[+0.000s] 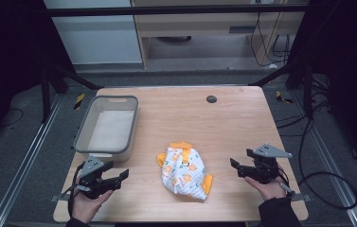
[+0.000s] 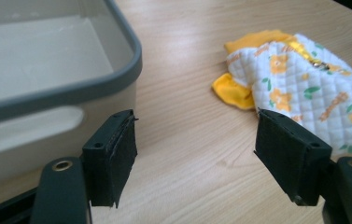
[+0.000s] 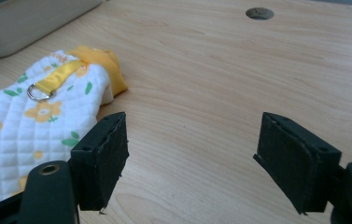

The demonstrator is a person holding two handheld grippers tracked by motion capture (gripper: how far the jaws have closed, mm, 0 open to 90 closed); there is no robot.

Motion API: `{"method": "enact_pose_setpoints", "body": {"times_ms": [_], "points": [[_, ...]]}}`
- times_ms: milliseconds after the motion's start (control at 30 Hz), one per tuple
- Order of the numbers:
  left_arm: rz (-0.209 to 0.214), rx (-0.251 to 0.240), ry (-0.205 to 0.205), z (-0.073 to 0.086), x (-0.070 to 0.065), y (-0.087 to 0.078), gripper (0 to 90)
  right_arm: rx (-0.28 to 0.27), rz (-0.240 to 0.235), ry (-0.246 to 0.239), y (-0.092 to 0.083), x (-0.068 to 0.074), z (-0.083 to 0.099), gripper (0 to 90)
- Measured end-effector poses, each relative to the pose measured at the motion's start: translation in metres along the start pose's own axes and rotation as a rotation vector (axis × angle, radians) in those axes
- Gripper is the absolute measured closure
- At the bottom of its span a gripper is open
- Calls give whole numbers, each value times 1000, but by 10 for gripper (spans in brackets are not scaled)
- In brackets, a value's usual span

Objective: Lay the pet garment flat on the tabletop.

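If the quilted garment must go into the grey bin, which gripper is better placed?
Probably the left gripper: open, beside the grey bin, with the quilted garment just ahead. The right gripper sits farther from the bin.

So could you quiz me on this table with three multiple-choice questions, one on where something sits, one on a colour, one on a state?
1. Where is the grey bin?
A. Far-left part of the table
B. Near-right corner
C. On top of the quilted garment

2. What colour is the quilted garment's trim?
A. Blue
B. Orange-yellow
C. Black

3. How is the left gripper?
A. Shut on the garment
B. Shut on the bin
C. Open

Answers: 1 A, it stands left, beyond the left gripper. 2 B, yellow edges show around the white floral fabric. 3 C, its jaws stand apart with bare wood between them.
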State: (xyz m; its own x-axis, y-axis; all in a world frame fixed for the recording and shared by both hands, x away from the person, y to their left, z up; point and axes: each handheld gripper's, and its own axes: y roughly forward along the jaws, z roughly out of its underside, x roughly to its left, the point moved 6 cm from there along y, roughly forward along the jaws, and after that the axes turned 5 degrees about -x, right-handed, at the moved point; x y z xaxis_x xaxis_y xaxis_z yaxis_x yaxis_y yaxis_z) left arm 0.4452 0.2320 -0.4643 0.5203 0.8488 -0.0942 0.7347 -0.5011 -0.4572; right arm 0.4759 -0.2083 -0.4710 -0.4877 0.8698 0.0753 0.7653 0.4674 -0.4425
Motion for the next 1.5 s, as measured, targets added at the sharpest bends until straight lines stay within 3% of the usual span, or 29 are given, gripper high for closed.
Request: {"method": "enact_pose_setpoints", "body": {"times_ms": [67, 433, 600, 933, 1033, 1333, 1500], "points": [[7, -20, 12, -12, -3, 1, 287, -4, -11, -2, 1, 3, -7, 244], [38, -62, 32, -42, -14, 19, 313, -29, -26, -38, 15, 17, -30, 267], [33, -42, 74, -48, -21, 36, 323, -57, -38, -33, 24, 24, -42, 278], [29, 0, 88, -49, -28, 66, 336, -42, -62, -45, 43, 33, -45, 301], [43, 16, 78, -47, -32, 76, 343, -31, -74, -35, 49, 37, -42, 314], [67, 84, 121, -35, -44, 102, 361, 25, -114, -65, 66, 52, -31, 356], [84, 105, 119, -30, -48, 109, 373, 51, -134, -71, 72, 56, -25, 374]]}}
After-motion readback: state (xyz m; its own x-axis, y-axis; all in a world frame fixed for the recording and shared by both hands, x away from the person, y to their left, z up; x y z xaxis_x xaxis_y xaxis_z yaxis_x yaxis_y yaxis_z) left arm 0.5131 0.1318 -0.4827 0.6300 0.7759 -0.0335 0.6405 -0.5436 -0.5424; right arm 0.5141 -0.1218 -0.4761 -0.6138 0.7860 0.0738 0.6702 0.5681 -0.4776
